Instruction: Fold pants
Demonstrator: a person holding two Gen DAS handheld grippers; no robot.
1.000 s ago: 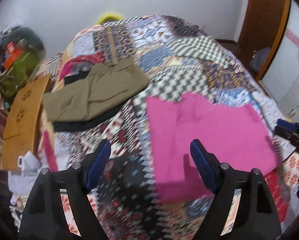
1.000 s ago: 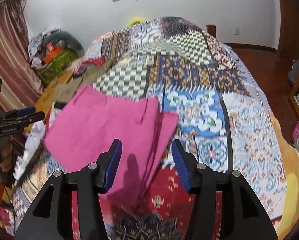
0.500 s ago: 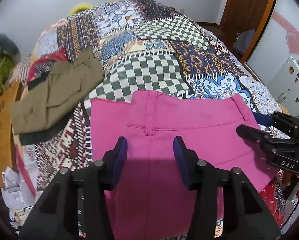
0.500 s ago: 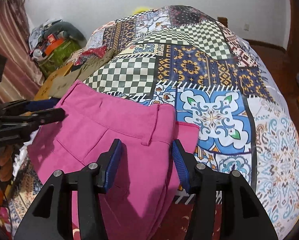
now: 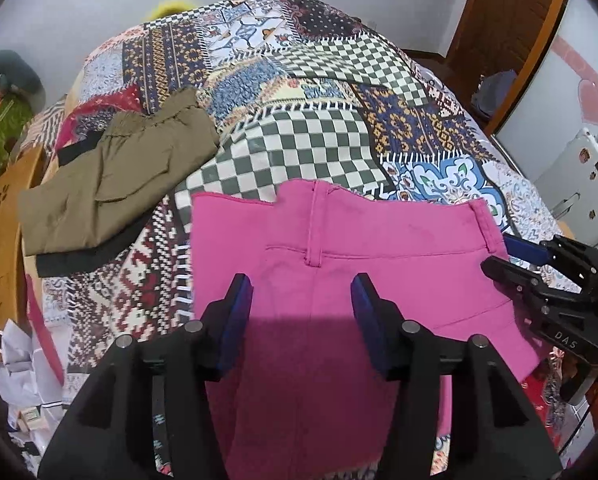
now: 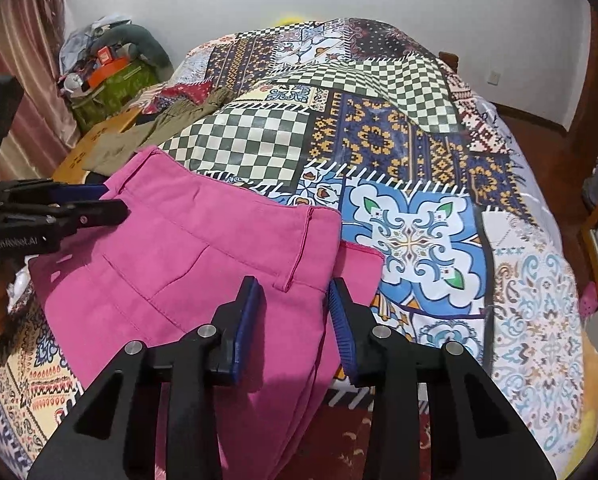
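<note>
Both grippers dropped toward the pink pants [image 5: 379,248] w/in the last sec. Left gripper [image 5: 301,300] jaws closed, then reopened a bit: half open, holding nothing. Right gripper [image 6: 295,304] jaws just narrowing, partly open over the waistband corner, no pinch yet. Prob. a grab for the fold. Pants flat on bed [image 5: 319,140]; olive pants [image 5: 111,184] beyond. No containers w/ visible contents.

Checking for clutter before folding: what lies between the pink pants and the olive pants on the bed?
Only bare patterned bedspread separates the pink pants from the olive pants, seen in the left wrist view.
</note>
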